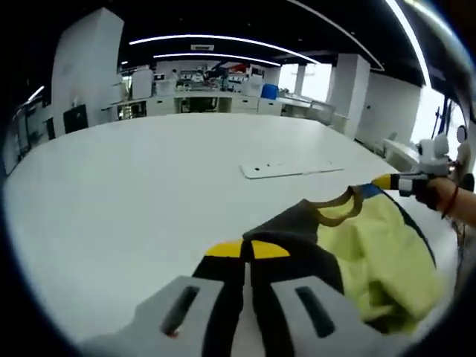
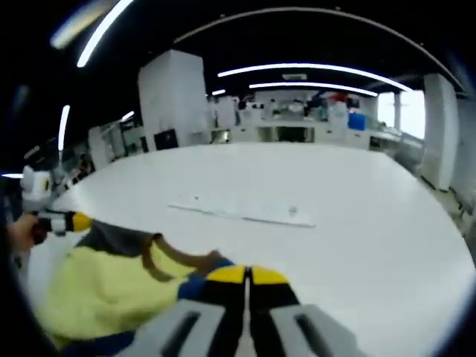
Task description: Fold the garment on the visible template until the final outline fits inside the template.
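Garment (image 1: 372,253): soft, light, limp; I take it at the edges.
Left gripper (image 1: 246,251): I clench dark cloth.
Right gripper (image 2: 246,276): I clench the blue hem.

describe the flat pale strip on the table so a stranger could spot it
On the big white table, look beyond the yellow and dark garment held at both grippers. The strip lies flat there, apart from the cloth: long, thin, pale, nearly the table's colour.

text: none readable | labels: none | signs: too blurred
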`<state>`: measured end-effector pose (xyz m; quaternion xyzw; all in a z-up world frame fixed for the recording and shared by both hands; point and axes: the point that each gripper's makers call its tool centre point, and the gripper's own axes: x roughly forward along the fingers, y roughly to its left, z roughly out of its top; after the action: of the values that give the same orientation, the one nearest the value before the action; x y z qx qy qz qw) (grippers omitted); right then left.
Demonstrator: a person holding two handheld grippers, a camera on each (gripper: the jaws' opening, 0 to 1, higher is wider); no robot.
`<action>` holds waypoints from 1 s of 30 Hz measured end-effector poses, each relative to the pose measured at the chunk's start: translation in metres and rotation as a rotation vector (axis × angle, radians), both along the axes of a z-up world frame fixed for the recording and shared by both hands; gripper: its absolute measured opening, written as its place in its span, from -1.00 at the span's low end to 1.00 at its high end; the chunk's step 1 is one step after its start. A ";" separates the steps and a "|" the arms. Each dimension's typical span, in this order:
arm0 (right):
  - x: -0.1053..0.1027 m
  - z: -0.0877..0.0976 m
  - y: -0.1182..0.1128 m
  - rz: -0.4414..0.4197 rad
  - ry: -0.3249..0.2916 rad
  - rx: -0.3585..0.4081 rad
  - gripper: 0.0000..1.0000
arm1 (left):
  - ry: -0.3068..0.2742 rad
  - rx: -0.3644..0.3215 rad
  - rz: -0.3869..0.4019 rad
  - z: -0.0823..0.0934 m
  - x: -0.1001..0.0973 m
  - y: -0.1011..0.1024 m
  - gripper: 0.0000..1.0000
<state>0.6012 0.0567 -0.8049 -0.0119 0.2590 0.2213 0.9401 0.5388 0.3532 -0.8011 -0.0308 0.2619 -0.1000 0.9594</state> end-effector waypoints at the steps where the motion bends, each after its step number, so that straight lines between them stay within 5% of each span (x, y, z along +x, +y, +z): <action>1: 0.002 -0.004 -0.001 0.000 0.004 -0.002 -1.00 | 0.008 0.006 0.009 -0.003 0.001 0.002 -1.00; 11: 0.002 -0.011 0.004 0.011 0.031 0.017 -1.00 | 0.040 0.049 0.032 -0.012 -0.005 0.007 -1.00; 16: -0.003 -0.009 0.003 0.017 0.051 0.017 -0.97 | 0.018 0.048 0.052 -0.001 -0.011 0.011 -0.87; 24: -0.034 0.019 0.024 0.131 0.079 0.060 -0.17 | -0.026 0.035 0.028 0.020 -0.022 0.013 -0.22; 30: -0.065 0.039 0.037 0.219 0.069 0.071 0.14 | -0.036 0.043 0.003 0.025 -0.044 0.009 0.13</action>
<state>0.5366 0.0938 -0.7659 0.0007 0.2803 0.3320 0.9006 0.4948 0.3622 -0.7759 -0.0087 0.2468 -0.0934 0.9645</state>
